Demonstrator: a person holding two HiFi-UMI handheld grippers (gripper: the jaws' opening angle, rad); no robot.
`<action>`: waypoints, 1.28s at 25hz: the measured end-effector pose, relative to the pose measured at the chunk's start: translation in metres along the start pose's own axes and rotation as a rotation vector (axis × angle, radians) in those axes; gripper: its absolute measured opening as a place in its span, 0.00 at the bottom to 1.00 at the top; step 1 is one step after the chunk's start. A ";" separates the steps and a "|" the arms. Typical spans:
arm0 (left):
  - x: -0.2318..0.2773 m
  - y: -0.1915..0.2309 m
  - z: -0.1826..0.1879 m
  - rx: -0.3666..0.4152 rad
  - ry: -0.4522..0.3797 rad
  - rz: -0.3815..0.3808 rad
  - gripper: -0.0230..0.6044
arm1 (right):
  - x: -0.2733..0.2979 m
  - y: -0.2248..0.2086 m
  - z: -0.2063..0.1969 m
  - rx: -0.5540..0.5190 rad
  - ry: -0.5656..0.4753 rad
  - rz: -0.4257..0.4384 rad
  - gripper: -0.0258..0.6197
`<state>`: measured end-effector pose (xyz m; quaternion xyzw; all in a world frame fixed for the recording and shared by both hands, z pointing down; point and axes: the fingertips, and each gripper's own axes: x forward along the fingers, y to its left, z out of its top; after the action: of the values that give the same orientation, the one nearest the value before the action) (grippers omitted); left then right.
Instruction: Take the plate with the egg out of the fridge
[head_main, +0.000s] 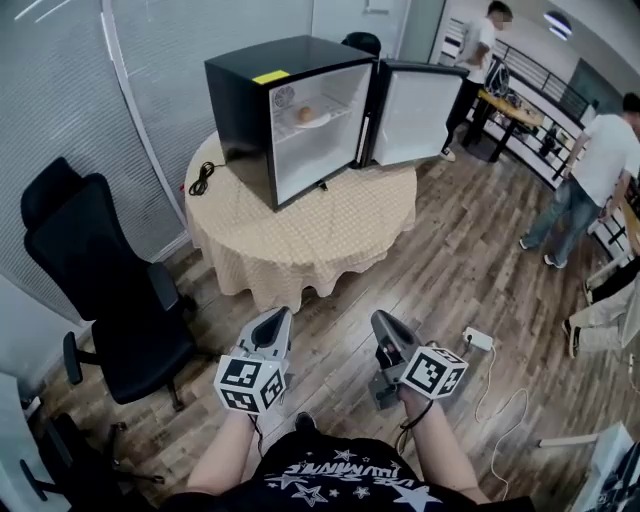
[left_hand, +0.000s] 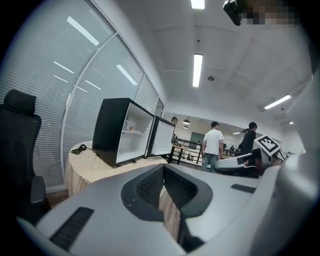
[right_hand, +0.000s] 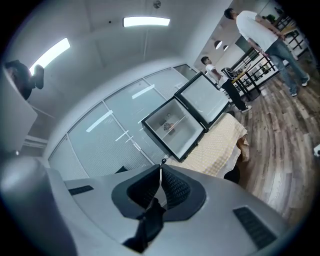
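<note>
A black mini fridge (head_main: 285, 110) stands on a round table with a beige cloth (head_main: 330, 225), its door (head_main: 415, 110) swung open to the right. On its upper shelf lies a white plate with an egg (head_main: 313, 117). The fridge also shows in the left gripper view (left_hand: 125, 132) and in the right gripper view (right_hand: 175, 127), where the plate (right_hand: 167, 125) is small. My left gripper (head_main: 275, 325) and right gripper (head_main: 385, 322) hang low over the wooden floor, well short of the table. Both are shut and hold nothing.
A black office chair (head_main: 110, 290) stands at the left beside the glass wall. A black cable (head_main: 203, 180) lies on the table's left edge. A white power strip (head_main: 478, 340) lies on the floor at the right. People (head_main: 600, 170) stand at the far right.
</note>
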<state>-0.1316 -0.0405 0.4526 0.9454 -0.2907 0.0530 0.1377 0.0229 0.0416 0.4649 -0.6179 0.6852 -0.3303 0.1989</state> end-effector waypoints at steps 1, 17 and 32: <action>0.001 0.004 0.001 0.002 -0.002 0.001 0.05 | 0.003 0.001 -0.001 -0.003 0.003 -0.001 0.09; 0.028 0.029 0.004 0.007 -0.013 0.134 0.05 | 0.064 -0.024 0.017 0.035 0.086 0.102 0.09; 0.137 0.029 0.048 0.061 -0.045 0.264 0.05 | 0.167 -0.085 0.111 0.044 0.193 0.236 0.09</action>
<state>-0.0339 -0.1508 0.4377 0.9035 -0.4140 0.0584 0.0943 0.1335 -0.1462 0.4689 -0.4938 0.7618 -0.3773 0.1829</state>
